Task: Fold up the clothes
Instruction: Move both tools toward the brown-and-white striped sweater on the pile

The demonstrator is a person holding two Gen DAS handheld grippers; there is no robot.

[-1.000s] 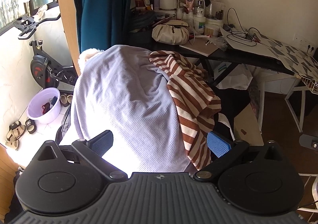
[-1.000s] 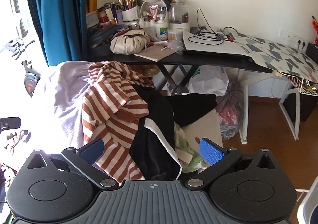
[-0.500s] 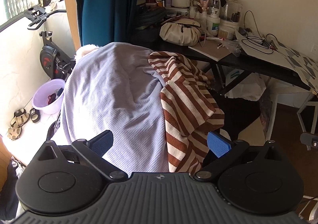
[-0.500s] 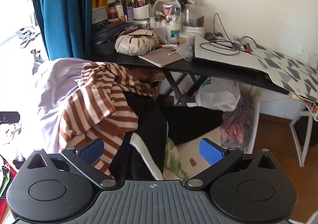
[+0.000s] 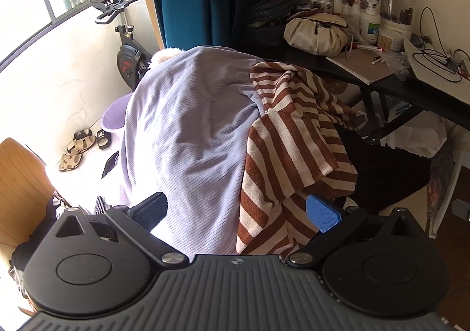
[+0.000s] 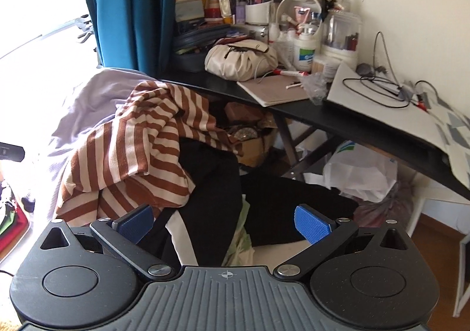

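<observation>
Three garments [image 5: 194, 137] beside cluttered desk [image 6: 352, 128]

Each fisheye camera looks forward along its own gripper's fingers, down over heaped clothes. The left wrist view sits close above the ribbed lavender garment [image 5: 188, 137]; the right seems slightly farther back. Both share the brown-and-cream striped top [image 5: 288, 148] [image 6: 138, 148] and cluttered black desk [image 5: 411, 93] [image 6: 352, 125].

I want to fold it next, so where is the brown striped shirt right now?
The brown striped shirt lies mid-pile in both views, draped between the lavender garment on its left and the black clothing on its right.
</observation>
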